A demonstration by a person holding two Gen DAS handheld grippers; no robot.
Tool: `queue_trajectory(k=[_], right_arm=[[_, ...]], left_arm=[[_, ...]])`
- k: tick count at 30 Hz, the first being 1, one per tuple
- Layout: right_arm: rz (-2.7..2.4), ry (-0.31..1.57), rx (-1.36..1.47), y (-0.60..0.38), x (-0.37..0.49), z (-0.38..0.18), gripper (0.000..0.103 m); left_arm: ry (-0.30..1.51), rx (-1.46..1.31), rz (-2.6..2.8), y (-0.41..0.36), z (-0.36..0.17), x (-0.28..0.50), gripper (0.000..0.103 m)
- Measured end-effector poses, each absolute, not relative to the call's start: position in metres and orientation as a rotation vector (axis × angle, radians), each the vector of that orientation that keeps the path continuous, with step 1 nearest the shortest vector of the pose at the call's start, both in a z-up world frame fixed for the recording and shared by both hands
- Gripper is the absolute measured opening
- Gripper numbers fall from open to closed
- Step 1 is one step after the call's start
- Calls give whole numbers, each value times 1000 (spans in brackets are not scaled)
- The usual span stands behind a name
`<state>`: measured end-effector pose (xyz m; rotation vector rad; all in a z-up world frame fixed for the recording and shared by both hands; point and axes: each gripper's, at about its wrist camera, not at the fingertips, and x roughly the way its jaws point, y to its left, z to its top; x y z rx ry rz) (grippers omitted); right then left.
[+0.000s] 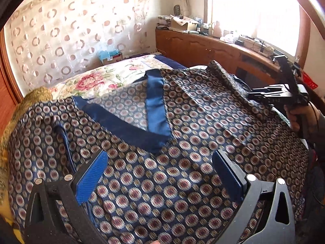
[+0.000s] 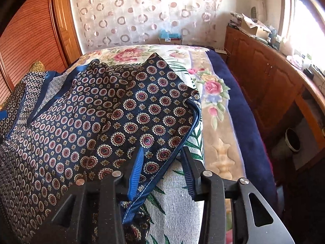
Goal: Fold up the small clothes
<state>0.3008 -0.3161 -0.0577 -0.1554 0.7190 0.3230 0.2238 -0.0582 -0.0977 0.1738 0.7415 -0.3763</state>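
Two handheld grippers work over one garment: a dark navy satin top printed w/ small maroon-and-cream medallions and trimmed in plain blue satin bands [image 1: 154, 109], spread across a bed covered by a cream blanket w/ pink roses and a navy border [image 2: 219, 93].

Left gripper [image 1: 160, 172]: black frame w/ blue ribbed pads, angled down over the front of the garment just below the V neckline. Jaws stand wide apart; nothing between the pads, only cloth lying flat beneath them. Left pad [image 1: 91, 177] hangs above the fabric, whether it touches I can't tell.

Right gripper [image 2: 162, 168]: also pointing down, at the garment's right edge, where the piped hem [image 2: 158, 174] lifts off the blanket. Jaws partly open, about a third of their range. The hem edge sits between them, draped against the left pad [image 2: 136, 172]; right finger [image 2: 189, 170] stands clear of the cloth, so no firm pinch is visible.

In the left wrist view, the person's right hand [image 1: 298, 116] grips the right gripper's handle at far right, w/ the fabric raised into a ridge there. Wooden cabinets w/ cluttered top [image 1: 203, 44] run under the window; curtain w/ ring pattern [image 2: 142, 16] behind the bed.
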Motion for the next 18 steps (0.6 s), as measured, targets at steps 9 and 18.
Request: queue_trajectory(k=[9, 18], right_arm=[[297, 713, -176, -315, 297, -58, 32], [283, 709, -158, -320, 297, -57, 15]], left_arm=[[740, 158, -329, -47, -114, 256, 103], [705, 110, -375, -42, -117, 254, 103]])
